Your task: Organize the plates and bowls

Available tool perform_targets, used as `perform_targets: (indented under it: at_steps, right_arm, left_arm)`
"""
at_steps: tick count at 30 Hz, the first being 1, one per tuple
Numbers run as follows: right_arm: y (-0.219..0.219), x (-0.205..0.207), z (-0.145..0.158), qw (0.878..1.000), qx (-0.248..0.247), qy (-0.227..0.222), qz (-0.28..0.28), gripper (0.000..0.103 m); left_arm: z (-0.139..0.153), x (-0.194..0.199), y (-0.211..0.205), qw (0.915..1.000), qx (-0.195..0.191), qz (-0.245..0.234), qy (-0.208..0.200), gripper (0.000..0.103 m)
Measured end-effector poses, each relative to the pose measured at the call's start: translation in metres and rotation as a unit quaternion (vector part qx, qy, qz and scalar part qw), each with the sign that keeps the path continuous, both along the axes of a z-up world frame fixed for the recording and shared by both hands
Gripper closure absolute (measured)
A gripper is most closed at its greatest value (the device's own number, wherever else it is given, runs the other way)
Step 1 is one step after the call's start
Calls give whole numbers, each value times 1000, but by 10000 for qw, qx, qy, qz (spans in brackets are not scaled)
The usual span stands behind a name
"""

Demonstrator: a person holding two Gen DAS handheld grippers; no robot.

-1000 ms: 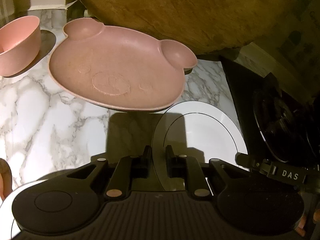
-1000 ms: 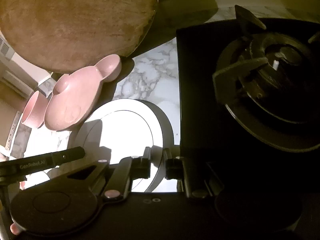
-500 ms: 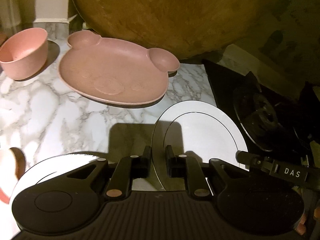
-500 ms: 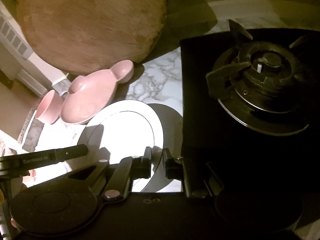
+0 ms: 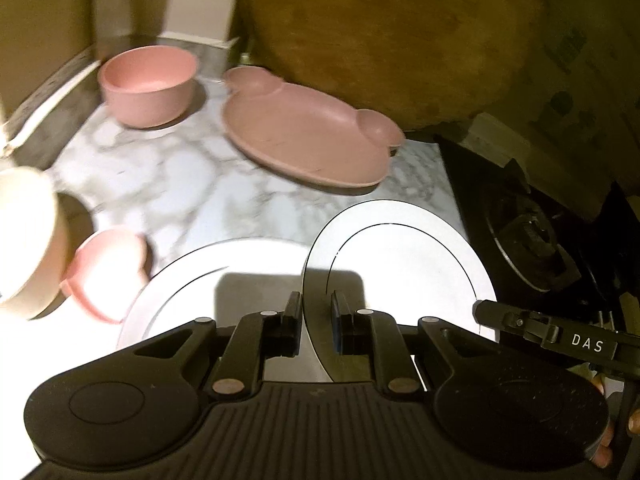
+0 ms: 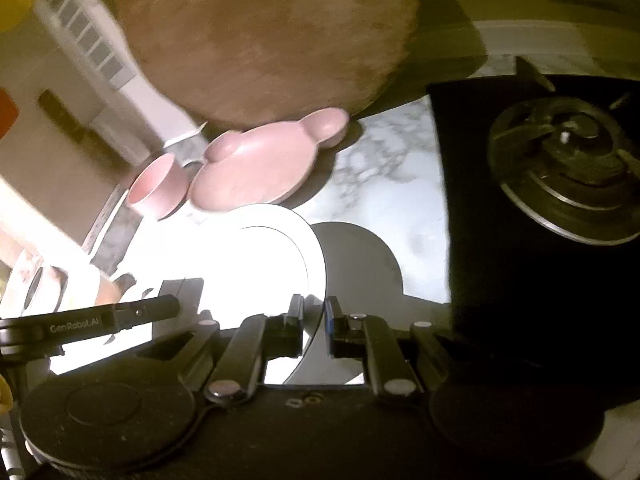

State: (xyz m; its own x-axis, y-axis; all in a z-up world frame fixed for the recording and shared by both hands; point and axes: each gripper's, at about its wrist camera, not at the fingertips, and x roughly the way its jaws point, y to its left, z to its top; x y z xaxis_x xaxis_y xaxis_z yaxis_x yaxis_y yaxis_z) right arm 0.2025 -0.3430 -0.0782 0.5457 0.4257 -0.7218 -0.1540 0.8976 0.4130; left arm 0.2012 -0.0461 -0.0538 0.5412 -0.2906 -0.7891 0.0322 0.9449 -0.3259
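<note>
Both grippers hold one white plate (image 5: 404,256) by opposite edges, lifted above the marble counter (image 5: 168,176). My left gripper (image 5: 316,322) is shut on its left rim. My right gripper (image 6: 314,322) is shut on its right rim; the plate (image 6: 256,256) shows bright there. A second white plate (image 5: 224,264) lies on the counter below and to the left. A pink bear-shaped plate (image 5: 304,140) and a pink bowl (image 5: 148,86) sit further back.
A large round wooden board (image 5: 392,36) leans at the back. A black gas hob (image 5: 532,232) is on the right. A cream bowl (image 5: 24,240) and a small pink eared dish (image 5: 108,272) sit at the left.
Both grippers have risen and pulled back with the white plate. The pink dishes look farther away, and the second white plate, cream bowl and small pink dish have come into the left view.
</note>
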Motion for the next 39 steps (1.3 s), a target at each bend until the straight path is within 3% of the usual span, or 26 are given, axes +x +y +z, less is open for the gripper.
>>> perform_targets:
  at_steps: [16,39]
  right_arm:
    - [63,-24,-12,9980,-133,131,604,94]
    - [86,-17,-30,9960,-230,328,795,94]
  left_arm:
    - [-19,-53,54,9984,84,513,226,90]
    - [-33,-51,60,9968,330,625,373,89]
